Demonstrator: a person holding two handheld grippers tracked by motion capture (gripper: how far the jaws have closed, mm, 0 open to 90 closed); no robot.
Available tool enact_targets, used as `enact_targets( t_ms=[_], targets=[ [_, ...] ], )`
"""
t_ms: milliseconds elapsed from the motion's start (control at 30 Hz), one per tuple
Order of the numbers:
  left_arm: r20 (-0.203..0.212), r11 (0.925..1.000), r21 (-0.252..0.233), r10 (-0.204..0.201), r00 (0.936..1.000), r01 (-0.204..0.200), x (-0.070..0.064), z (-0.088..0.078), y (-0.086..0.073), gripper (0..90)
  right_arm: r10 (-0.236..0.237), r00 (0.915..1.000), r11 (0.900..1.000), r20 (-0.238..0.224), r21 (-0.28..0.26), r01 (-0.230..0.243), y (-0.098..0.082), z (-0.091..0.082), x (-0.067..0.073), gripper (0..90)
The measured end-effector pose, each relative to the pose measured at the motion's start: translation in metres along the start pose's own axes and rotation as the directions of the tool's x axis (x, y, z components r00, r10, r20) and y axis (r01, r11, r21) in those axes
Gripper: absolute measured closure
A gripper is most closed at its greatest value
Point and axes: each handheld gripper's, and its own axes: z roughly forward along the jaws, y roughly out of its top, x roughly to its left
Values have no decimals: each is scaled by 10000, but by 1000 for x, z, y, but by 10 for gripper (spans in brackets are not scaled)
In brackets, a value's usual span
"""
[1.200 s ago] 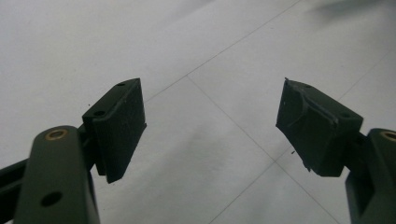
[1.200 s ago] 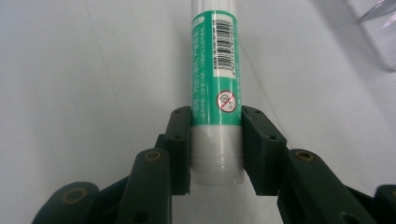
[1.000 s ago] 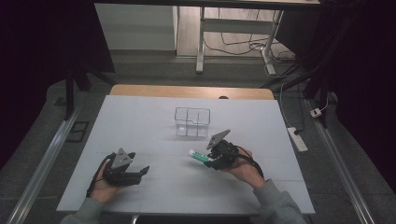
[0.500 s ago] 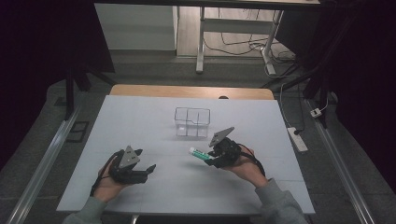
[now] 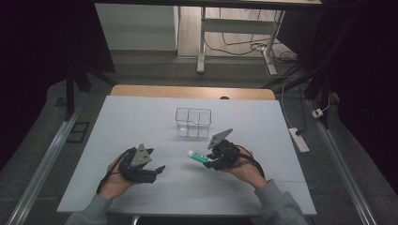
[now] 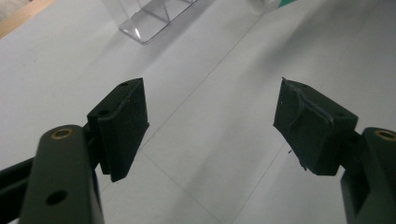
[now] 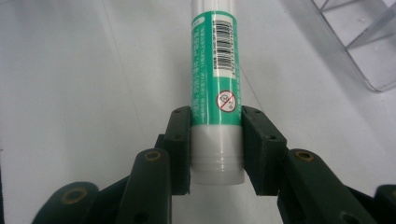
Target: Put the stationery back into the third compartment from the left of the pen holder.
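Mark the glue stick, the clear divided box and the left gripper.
glue stick [image 7: 217, 70]: right gripper view, green label.
clear divided box [image 5: 193, 123]: high view, centre divider.
left gripper [image 6: 210, 126]: left gripper view, midway between open jaws.

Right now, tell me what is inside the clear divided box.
Nothing shows inside the clear box: through its walls the compartments look bare in the high view. The glue stick is outside it, clamped by the right gripper.

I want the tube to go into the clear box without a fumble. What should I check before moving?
1. Right tongs shut on tube: ok, held near its white end.
2. Tube lifted off table: cannot tell.
3. Box upright, compartments open: ok.
4. Box compartments empty: ok, as far as the high view shows.
5. Left tongs open and holding nothing: ok.
6. Left tongs away from the path to the box: ok.
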Motion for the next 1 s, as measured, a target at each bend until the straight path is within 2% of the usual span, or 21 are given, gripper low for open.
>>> enact_targets(
  t_ms=[167, 267, 633, 733, 867, 1000],
  targets=[
    [152, 9988, 74, 482, 9987, -483, -5, 7, 8, 255, -131, 9999, 9999, -112, 5, 131, 4, 3, 3, 649],
    [246, 9956, 204, 911, 9955, -916, -8, 10, 14, 252, -151, 9997, 9999, -190, -19, 150, 6, 4, 5, 649],
    [689, 9849, 336, 1674, 9835, -1700, -18, 24, 32, 240, -330, 9983, 9994, -486, 22, 331, 11, 12, 10, 649],
    [784, 9791, 411, 1955, 9776, -1991, -22, 28, 36, 238, -396, 9977, 9992, -548, 60, 400, 12, 13, 12, 649],
    [758, 9671, 458, 2465, 9662, -2503, -29, 33, 41, 248, -500, 9967, 9987, -643, 77, 506, 13, 14, 14, 649],
    [774, 9582, 467, 2784, 9573, -2824, -34, 37, 46, 256, -599, 9948, 9982, -826, 29, 604, 14, 16, 15, 648]
  ],
)
